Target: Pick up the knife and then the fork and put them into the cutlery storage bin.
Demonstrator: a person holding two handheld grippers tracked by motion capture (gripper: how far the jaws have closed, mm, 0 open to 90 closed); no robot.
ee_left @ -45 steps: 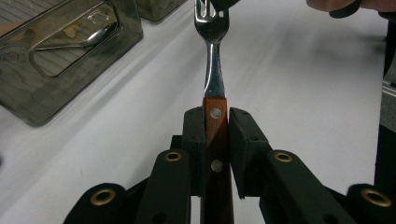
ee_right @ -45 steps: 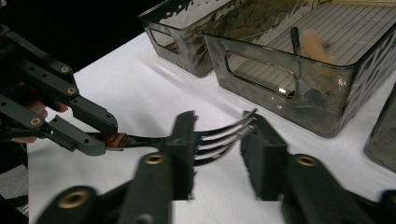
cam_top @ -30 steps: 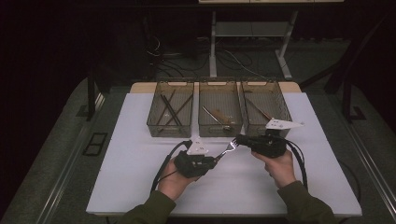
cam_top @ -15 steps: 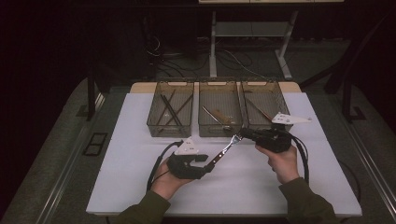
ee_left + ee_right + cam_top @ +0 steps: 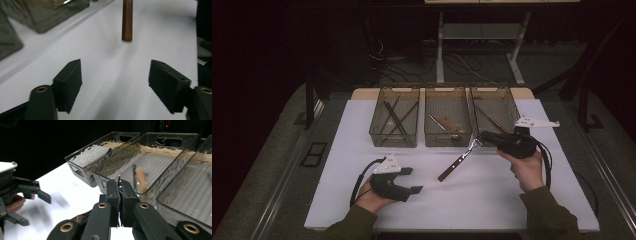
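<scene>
A utensil with a brown wooden handle and a metal head hangs slanted over the white table. My right gripper is shut on its metal end, and the thin metal edge shows pinched between the black pads. My left gripper lies low at the near left, a short way from the handle's free end. Its jaws have just been opening and nothing is between the pads. The right gripper view also shows the left gripper at its left.
Three clear bins stand in a row at the back of the table: the left bin holds dark sticks, the middle bin a wooden-handled utensil, the right bin a thin tool. Dark floor surrounds the table.
The left gripper has let go of the handle, opened, and drawn back to the near left. The right gripper has carried the utensil a little to the right and up.
</scene>
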